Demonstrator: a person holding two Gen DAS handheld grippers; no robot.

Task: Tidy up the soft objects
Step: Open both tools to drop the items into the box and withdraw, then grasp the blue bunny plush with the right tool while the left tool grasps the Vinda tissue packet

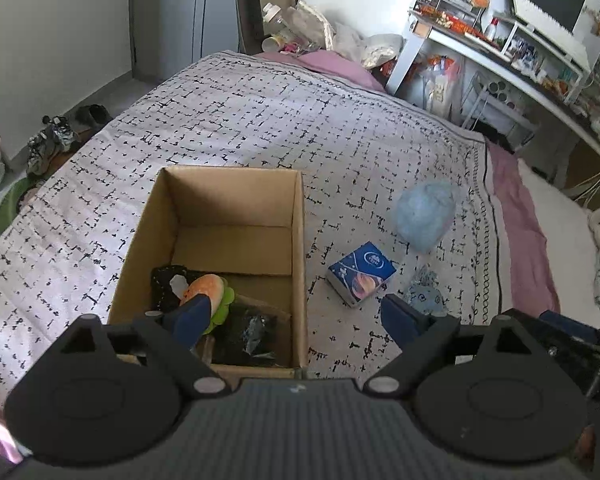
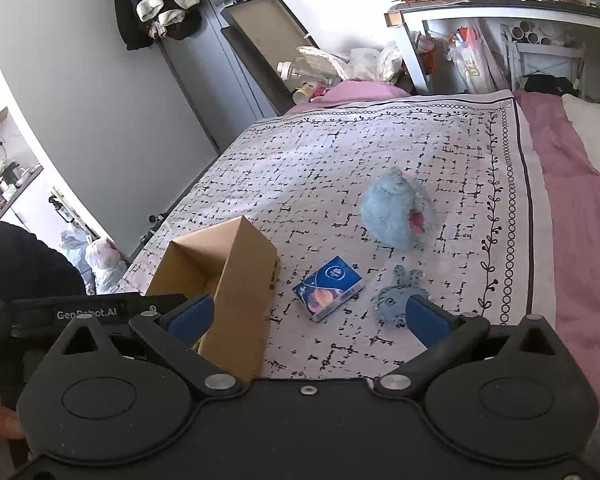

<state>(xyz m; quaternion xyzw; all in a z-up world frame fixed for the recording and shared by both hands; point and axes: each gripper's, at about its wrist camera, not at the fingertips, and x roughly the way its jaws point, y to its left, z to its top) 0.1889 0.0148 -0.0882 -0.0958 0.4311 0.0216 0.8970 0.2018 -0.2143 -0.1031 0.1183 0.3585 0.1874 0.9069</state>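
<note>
An open cardboard box (image 1: pixel 300 240) (image 2: pixel 244 276) stands on the patterned bedspread. Inside it lie an orange and green plush burger (image 1: pixel 208 290), a black knitted item (image 1: pixel 166 284) and a dark crumpled item (image 1: pixel 252 336). My left gripper (image 1: pixel 296 312) is open and empty, its left finger over the box. On the bedspread lie a fluffy light blue plush (image 1: pixel 424 214) (image 2: pixel 396 210), a blue tissue pack (image 1: pixel 362 272) (image 2: pixel 328 286) and a small blue plush (image 1: pixel 424 294) (image 2: pixel 394 298). My right gripper (image 2: pixel 306 316) is open and empty, its right finger beside the small blue plush.
The bedspread (image 2: pixel 340 152) covers a bed with a pink sheet (image 2: pixel 564 168). A cluttered white desk (image 1: pixel 500 52) stands at the far right. Bottles and bags (image 2: pixel 320 68) pile at the bed's far end. Shoes (image 1: pixel 52 140) lie on the floor at left.
</note>
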